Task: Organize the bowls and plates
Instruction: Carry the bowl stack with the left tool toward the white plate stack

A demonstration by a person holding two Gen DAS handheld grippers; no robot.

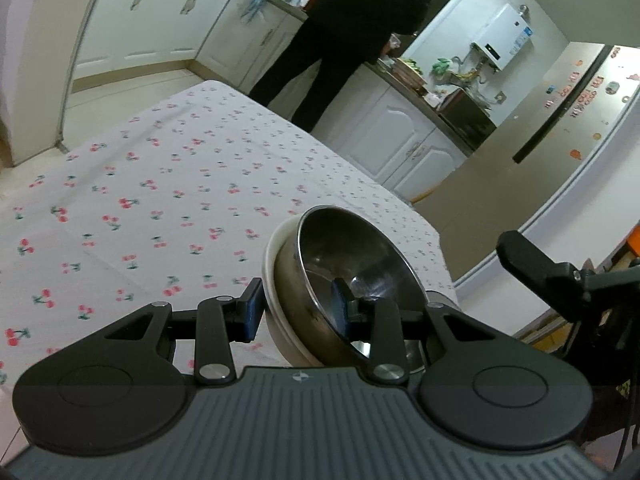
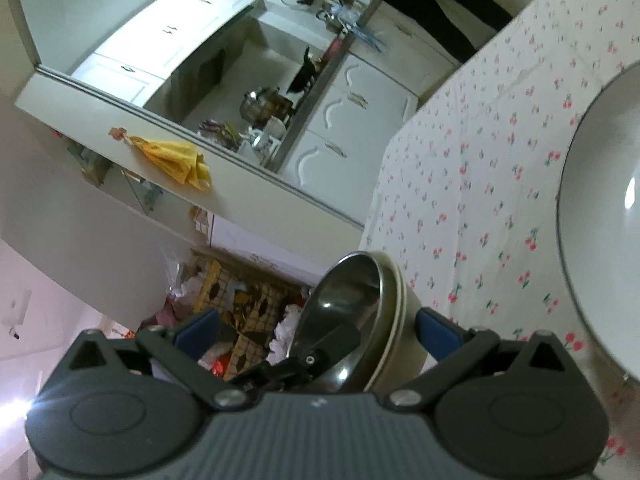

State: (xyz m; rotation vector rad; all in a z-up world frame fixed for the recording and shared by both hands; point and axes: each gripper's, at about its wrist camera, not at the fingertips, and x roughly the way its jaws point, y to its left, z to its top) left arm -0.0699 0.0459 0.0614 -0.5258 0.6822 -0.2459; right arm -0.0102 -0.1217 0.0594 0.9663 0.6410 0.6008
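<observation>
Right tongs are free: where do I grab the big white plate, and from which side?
Probably its thin rim, at the edge nearest the right tongs. The white plate lies flat on the tablecloth, shallow, no handle, so come in low from the side, one finger over the rim, one under. Left tongs are shut on the stacked bowls.

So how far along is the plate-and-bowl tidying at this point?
Done: the steel bowl already sits nested in the white bowl. In hand: the left gripper clamps that tilted stack by its rim; the right gripper is open near it. Left: the stack is not set down, and the large white plate lies apart on the tablecloth.
</observation>
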